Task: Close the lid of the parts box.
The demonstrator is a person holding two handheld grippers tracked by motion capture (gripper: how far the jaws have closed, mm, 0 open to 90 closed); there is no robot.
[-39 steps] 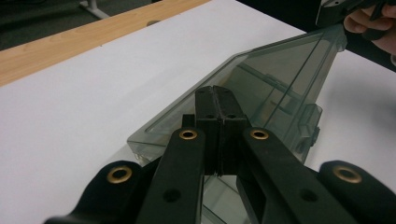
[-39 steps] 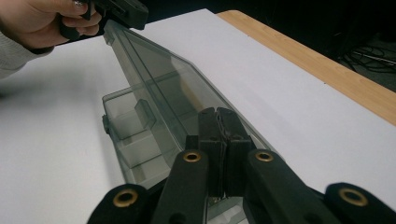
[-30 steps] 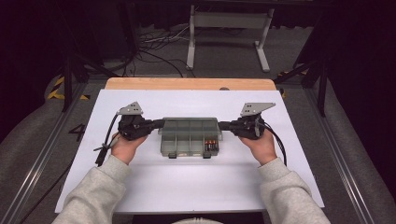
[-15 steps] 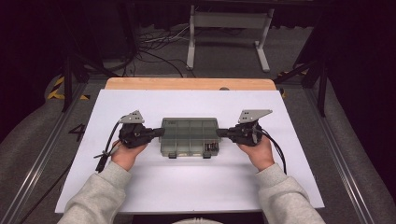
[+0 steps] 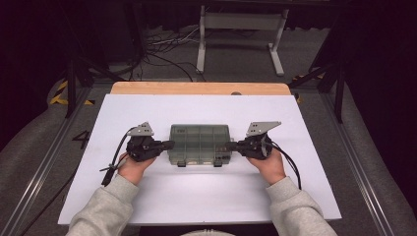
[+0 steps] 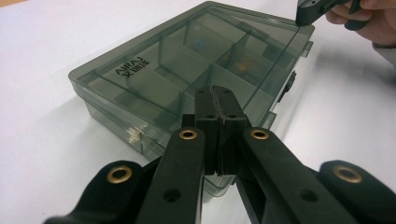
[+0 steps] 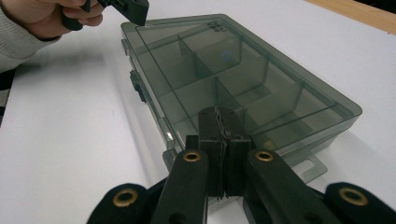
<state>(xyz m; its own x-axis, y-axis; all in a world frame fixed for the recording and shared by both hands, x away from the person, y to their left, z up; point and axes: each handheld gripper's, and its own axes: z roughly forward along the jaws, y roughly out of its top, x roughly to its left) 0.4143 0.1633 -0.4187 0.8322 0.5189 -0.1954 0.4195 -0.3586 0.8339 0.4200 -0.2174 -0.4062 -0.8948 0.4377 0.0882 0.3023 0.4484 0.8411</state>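
Compartment box [image 5: 199, 143], smoke-grey and lidded, is being flanked on the white table [image 5: 206, 196] by both tools. Left gripper [image 5: 168, 144], jaws pressed together on nothing, is being held at its left end; right gripper [image 5: 229, 146], likewise closed and empty, at its right end, each tip just beside the box.

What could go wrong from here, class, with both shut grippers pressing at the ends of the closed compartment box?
1. The left gripper and right gripper meet the grey compartment box with shut tips only, so it may slide or twist on the smooth white table.
2. Uneven pushing could tip one end up.
3. The front latches look closed; poking them blindly may slip off.
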